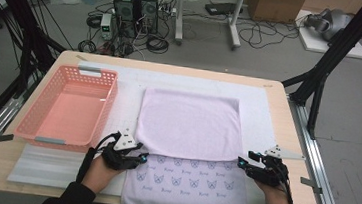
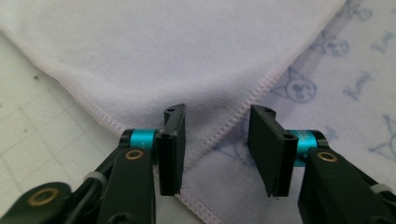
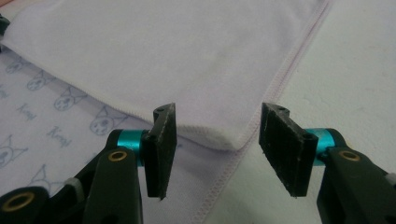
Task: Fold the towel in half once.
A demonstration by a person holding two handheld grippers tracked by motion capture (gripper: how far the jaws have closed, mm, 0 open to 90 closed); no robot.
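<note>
A pale lilac towel point(image 1: 189, 125) lies on the table, its far part folded toward me so the plain side faces up over the cat-printed layer point(image 1: 186, 180). My left gripper point(image 1: 139, 157) sits at the near-left corner of the folded flap point(image 2: 196, 154), open, the corner lying between its jaws. My right gripper point(image 1: 241, 164) sits at the near-right corner of the flap point(image 3: 229, 142), open as well, with that corner between its jaws. In the left gripper view the gripper point(image 2: 217, 144) straddles the stitched hem; the right gripper point(image 3: 217, 144) does the same.
An empty pink plastic basket point(image 1: 41, 128) stands left of the towel. A white mat point(image 1: 263, 110) covers the wooden table point(image 1: 291, 193). Black frame posts flank the table; computers and cables lie on the floor beyond.
</note>
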